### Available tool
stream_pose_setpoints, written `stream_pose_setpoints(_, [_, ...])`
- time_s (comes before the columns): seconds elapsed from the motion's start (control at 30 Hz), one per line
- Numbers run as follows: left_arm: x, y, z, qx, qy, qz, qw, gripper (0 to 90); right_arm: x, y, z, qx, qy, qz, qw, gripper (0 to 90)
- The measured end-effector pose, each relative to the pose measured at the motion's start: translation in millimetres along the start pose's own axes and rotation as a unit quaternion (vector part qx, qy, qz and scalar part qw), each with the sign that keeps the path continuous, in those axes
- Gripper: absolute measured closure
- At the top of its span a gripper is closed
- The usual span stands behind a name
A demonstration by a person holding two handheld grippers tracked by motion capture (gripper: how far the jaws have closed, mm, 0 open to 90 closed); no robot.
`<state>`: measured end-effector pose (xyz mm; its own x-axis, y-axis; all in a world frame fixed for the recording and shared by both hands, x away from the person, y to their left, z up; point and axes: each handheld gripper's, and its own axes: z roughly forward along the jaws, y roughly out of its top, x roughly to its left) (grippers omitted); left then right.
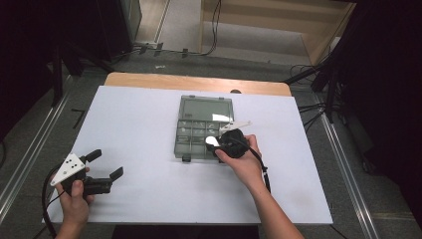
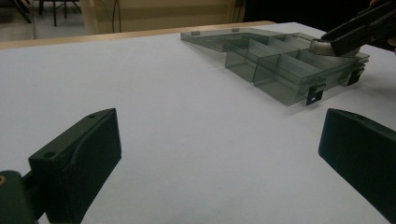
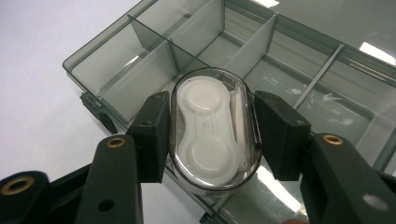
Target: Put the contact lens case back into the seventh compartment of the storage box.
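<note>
The right gripper (image 3: 210, 128) has its 2 jaws about half closed, pressing on both sides of a clear oval case (image 3: 212, 130) with a white 2-cup insert inside. It holds the case over the near edge of a smoky, see-through compartment box (image 1: 191, 132), which lies open in the middle of the white table (image 1: 149, 189) with its lid flat behind it. The left gripper (image 1: 107, 164) rests low at the table's near left corner, well apart from the box, jaws spread wide with nothing between them.
</note>
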<state>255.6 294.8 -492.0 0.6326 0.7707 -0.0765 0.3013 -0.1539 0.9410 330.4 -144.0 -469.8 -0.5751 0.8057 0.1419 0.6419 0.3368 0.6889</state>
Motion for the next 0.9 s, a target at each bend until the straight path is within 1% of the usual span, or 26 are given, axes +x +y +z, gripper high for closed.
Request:
stream_pose_setpoints(0.07, [-0.1, 0.0, 0.0, 0.000, 0.000, 0.000, 1.0000, 0.0, 0.0, -0.3, 1.3, -0.003, 0.005, 0.005, 1.0000, 46.3])
stream_pose_setpoints(0.13, [-0.1, 0.0, 0.0, 0.000, 0.000, 0.000, 1.0000, 0.0, 0.2, -0.5, 2.6, -0.002, 0.006, 0.008, 0.9999, 42.8])
stream_pose_setpoints(0.17, [-0.1, 0.0, 0.0, 0.000, 0.000, 0.000, 1.0000, 0.0, 0.2, -0.5, 2.6, -0.002, 0.006, 0.008, 0.9999, 42.8])
stream_pose_setpoints(0.2, [-0.1, 0.0, 0.0, 0.000, 0.000, 0.000, 1.0000, 0.0, 0.5, -0.6, 3.2, -0.003, 0.000, 0.007, 1.0000, 36.3])
stream_pose_setpoints(0.27, [-0.1, 0.0, 0.0, 0.000, 0.000, 0.000, 1.0000, 0.0, -0.4, -0.7, 2.3, -0.005, -0.003, 0.008, 1.0000, 34.7])
stream_pose_setpoints(0.37, [-0.1, 0.0, 0.1, 0.000, 0.000, 0.000, 1.0000, 0.0, -2.1, -0.5, -0.5, -0.013, -0.005, 0.011, 0.9998, 34.9])
stream_pose_setpoints(0.4, [-0.1, 0.0, 0.1, 0.000, 0.000, 0.000, 1.0000, 0.0, -2.3, -0.3, -1.0, -0.015, -0.003, 0.015, 0.9998, 36.3])
stream_pose_setpoints(0.53, [-0.3, 0.1, 0.2, 0.001, 0.000, 0.000, 1.0000, 0.0, -0.5, 0.9, -3.0, -0.027, -0.004, 0.013, 0.9995, 46.9])
stream_pose_setpoints(0.6, [-0.4, 0.1, 0.2, 0.001, 0.000, 0.000, 1.0000, 0.0, 1.8, 2.2, -2.9, -0.037, -0.007, 0.010, 0.9993, 54.2])
stream_pose_setpoints(0.67, [-0.3, 0.1, 0.1, 0.001, 0.000, 0.001, 1.0000, 0.0, 4.3, 3.8, -1.9, -0.043, -0.010, 0.008, 0.9990, 63.9])
stream_pose_setpoints(0.73, [-0.3, 0.1, 0.1, 0.000, 0.000, 0.000, 1.0000, 0.0, 7.1, 5.1, -1.5, -0.049, -0.006, 0.002, 0.9988, 73.1])
stream_pose_setpoints(0.8, [-0.3, 0.0, 0.2, 0.000, -0.001, 0.001, 1.0000, 0.0, 9.5, 6.0, -1.1, -0.048, -0.001, -0.002, 0.9988, 79.5])
stream_pose_setpoints(0.83, [-0.3, 0.0, 0.2, 0.000, -0.001, 0.000, 1.0000, 0.0, 9.6, 6.0, -0.3, -0.047, 0.006, 0.000, 0.9989, 81.2])
stream_pose_setpoints(0.9, [-0.2, 0.0, 0.3, 0.000, -0.001, 0.000, 1.0000, 0.0, 8.8, 5.3, 3.0, -0.037, 0.008, -0.001, 0.9993, 84.3])
